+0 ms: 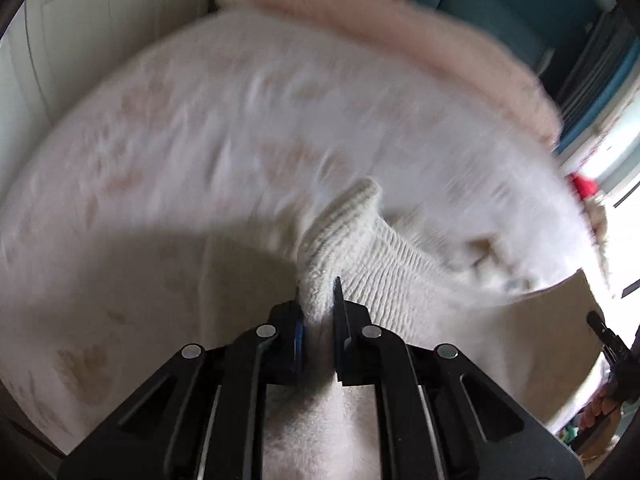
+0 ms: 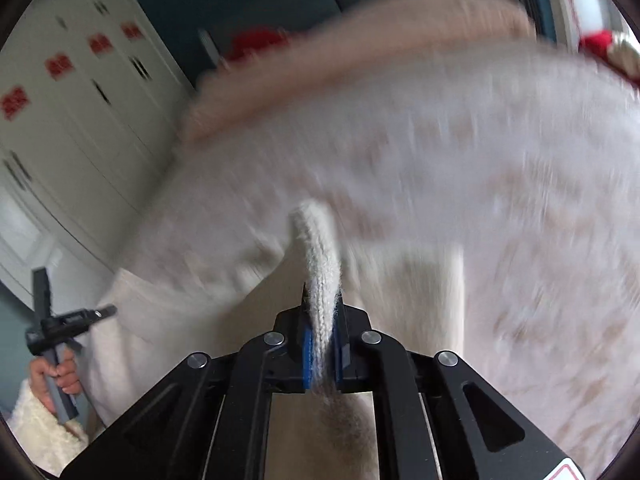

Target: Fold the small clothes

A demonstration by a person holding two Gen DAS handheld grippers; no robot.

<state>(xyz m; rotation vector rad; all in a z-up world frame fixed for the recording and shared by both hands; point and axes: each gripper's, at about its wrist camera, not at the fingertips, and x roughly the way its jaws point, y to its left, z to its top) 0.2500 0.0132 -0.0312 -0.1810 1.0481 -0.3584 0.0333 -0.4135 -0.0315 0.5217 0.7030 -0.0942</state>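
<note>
A knit garment (image 1: 372, 256) hangs above the bedspread (image 1: 200, 128), with a fuzzy blanket (image 1: 400, 36) lying behind

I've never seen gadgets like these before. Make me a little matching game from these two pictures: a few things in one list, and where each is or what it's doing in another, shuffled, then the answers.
Things:
1. left gripper
2. pink fluffy blanket
3. patterned bedspread
4. white cupboards

Descriptions:
A. stands beside the bed, with red stickers
B. spreads under the garment
C. clamped on the ribbed knit garment
D. lies along the bed's far edge

Pairs: 1-C, 2-D, 3-B, 4-A
</note>
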